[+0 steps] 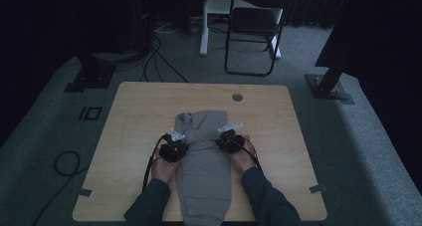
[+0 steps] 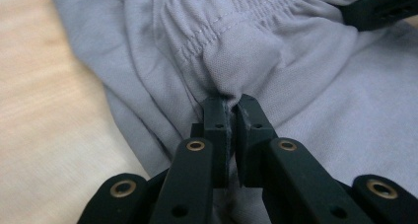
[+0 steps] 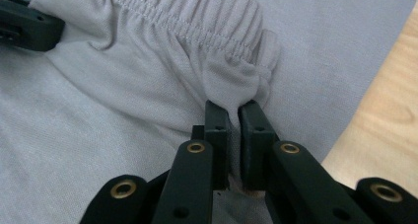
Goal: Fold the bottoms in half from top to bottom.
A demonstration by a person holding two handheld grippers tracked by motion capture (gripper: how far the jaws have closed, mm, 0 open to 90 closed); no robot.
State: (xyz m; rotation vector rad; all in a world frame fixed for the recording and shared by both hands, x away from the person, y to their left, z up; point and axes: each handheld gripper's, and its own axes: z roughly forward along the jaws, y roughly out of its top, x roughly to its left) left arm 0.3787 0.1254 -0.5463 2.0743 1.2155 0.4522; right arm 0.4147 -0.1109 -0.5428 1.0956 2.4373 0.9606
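A grey pair of trousers [image 1: 204, 171] lies lengthwise down the middle of the wooden table [image 1: 134, 111], its elastic waistband end folded back over the rest. My left gripper [image 1: 175, 139] is shut on a pinch of waistband cloth [image 2: 231, 61] at the garment's left side. My right gripper [image 1: 228, 134] is shut on the waistband's other corner [image 3: 241, 81]. In the left gripper view the jaws [image 2: 229, 108] squeeze a thin fold of fabric; the right gripper view shows its jaws [image 3: 234, 113] doing the same. Both hands rest low over the cloth.
A folding chair [image 1: 254, 27] and a white desk leg [image 1: 204, 22] stand on the carpet beyond the table. Cables [image 1: 64, 164] lie on the floor at left. A round grommet [image 1: 237, 97] is set near the table's far edge.
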